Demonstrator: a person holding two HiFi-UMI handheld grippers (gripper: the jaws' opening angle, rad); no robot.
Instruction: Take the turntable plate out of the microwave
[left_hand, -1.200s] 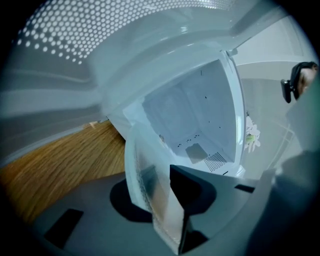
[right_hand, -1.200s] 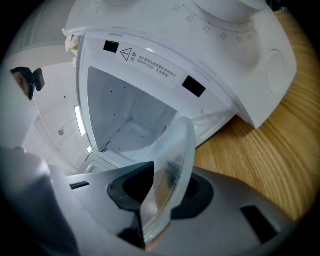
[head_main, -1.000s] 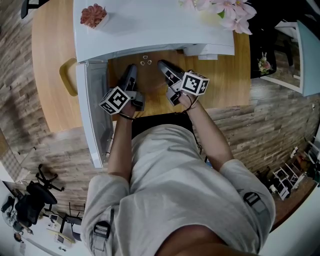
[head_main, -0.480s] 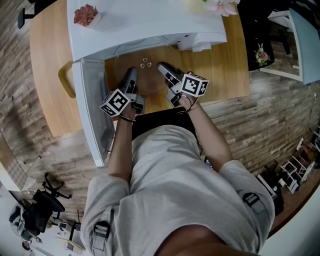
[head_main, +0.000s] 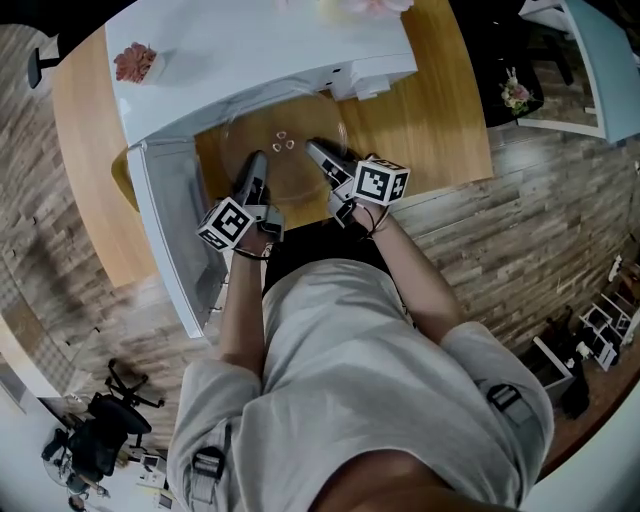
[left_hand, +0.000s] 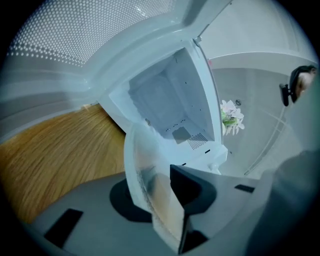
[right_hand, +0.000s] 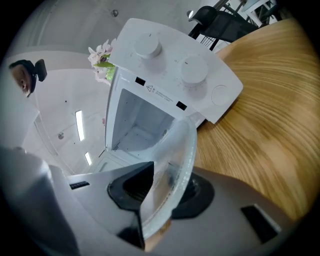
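The clear glass turntable plate (head_main: 285, 150) hangs level just outside the open white microwave (head_main: 250, 50), over the wooden table. My left gripper (head_main: 254, 168) is shut on its near-left rim and my right gripper (head_main: 320, 153) on its near-right rim. In the left gripper view the plate's edge (left_hand: 145, 170) stands on end between the dark pads of the left gripper (left_hand: 165, 200), with the empty microwave cavity (left_hand: 165, 105) beyond. In the right gripper view the right gripper (right_hand: 160, 192) clamps the rim (right_hand: 180, 155), in front of the cavity (right_hand: 140, 125) and the knob panel (right_hand: 180, 70).
The microwave door (head_main: 165, 230) stands open at the left, beside my left arm. The wooden table (head_main: 440, 110) stretches to the right. A small red plant (head_main: 130, 62) sits on the microwave's top. An office chair (head_main: 95, 440) is on the floor at lower left.
Both grippers have drawn back toward the person with the plate, and more of the glass now shows outside the microwave's front. The head view has shifted.
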